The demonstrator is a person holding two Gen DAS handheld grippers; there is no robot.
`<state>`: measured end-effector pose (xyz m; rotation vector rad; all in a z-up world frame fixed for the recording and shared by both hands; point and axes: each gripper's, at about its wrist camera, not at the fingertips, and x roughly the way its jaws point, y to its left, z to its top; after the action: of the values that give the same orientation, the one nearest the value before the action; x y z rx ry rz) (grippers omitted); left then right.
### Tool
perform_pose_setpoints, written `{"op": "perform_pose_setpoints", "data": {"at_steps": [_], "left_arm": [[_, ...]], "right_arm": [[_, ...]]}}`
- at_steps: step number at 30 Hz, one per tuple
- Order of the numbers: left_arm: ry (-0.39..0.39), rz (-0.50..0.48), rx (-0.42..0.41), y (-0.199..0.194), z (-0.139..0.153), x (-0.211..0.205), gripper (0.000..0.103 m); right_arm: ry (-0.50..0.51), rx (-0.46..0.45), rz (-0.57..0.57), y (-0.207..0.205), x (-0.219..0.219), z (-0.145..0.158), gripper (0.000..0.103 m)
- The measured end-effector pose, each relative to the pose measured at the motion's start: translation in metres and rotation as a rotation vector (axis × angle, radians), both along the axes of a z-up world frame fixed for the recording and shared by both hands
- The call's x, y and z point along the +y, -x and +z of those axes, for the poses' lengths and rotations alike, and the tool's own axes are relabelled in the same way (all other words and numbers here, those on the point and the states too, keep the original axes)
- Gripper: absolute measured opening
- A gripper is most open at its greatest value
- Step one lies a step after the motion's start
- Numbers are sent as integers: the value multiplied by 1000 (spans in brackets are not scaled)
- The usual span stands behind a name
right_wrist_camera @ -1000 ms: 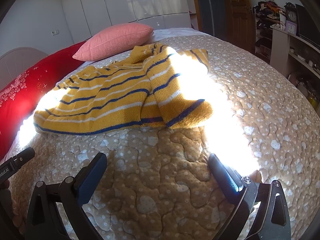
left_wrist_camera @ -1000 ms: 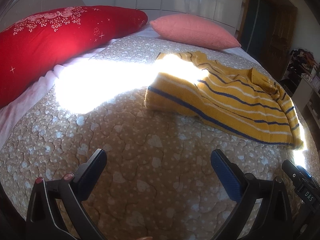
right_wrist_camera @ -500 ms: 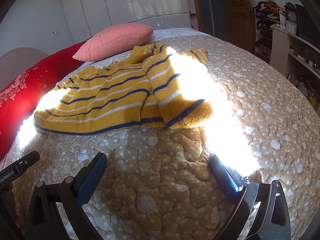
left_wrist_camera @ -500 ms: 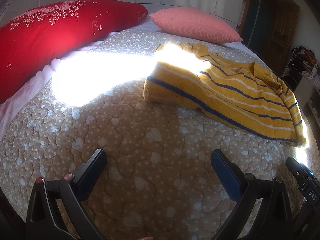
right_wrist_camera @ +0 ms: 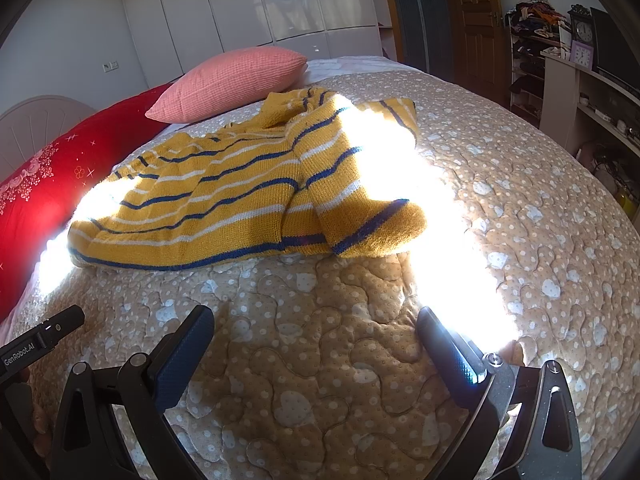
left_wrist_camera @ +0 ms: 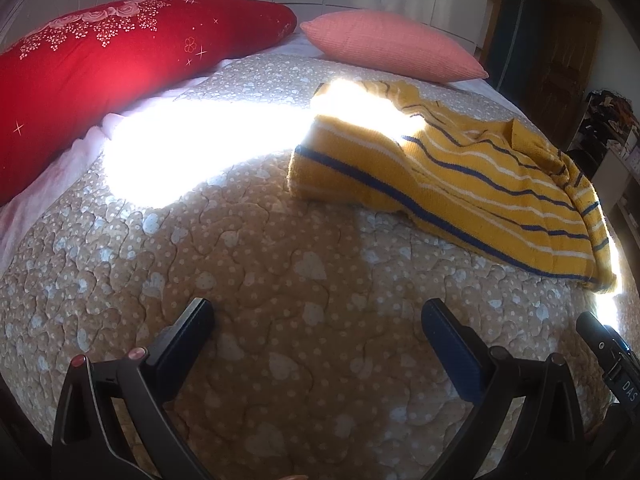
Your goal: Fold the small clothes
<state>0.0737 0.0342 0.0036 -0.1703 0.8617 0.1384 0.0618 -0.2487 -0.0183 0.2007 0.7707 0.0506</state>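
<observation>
While the yellow striped sweater [right_wrist_camera: 240, 200] lay untouched on the quilted bedspread [right_wrist_camera: 340, 360], both grippers hung short of it with jaws spread wide and nothing between them. From the right gripper [right_wrist_camera: 316, 328] the garment sat at about eleven o'clock, its hem running roughly nine to three across the view, with the near sleeve cuff [right_wrist_camera: 380, 228] at about twelve o'clock, closest to those fingers. From the left gripper [left_wrist_camera: 318, 320] the sweater [left_wrist_camera: 460, 184] lay toward one to two o'clock, its hem slanting away to the right. Neither was clearly the nearer, though the right looked better lined up with the cuff, in my judgement. The knit was mustard yellow with blue and white stripes, loosely heaped, one sleeve thrown over the body and the collar rumpled toward twelve o'clock; no fold looked made yet. A hard band of sunlight washed out part of it. Beyond it, at about eleven o'clock in the right view, rested a pink pillow [right_wrist_camera: 232, 80], and at nine o'clock a red pillow [right_wrist_camera: 36, 200]. White wardrobe doors [right_wrist_camera: 260, 4] stood behind.
</observation>
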Motion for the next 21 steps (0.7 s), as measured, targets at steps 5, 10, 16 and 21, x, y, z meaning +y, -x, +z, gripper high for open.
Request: {"op": "perform_pose_setpoints", "data": {"at_steps": [5, 10, 16, 21], "left_arm": [[6, -1, 3, 0, -1, 1, 103], [9, -1, 9, -1, -3, 2, 103], [16, -2, 18, -3, -5, 4, 103], [23, -2, 21, -3, -6, 6, 103]], "right_arm": [[0, 0, 0, 0, 0, 0, 103], [-1, 0, 0, 0, 0, 0, 103], [-1, -1, 0, 0, 0, 0, 103], [-1, -1, 0, 0, 0, 0, 103]]}}
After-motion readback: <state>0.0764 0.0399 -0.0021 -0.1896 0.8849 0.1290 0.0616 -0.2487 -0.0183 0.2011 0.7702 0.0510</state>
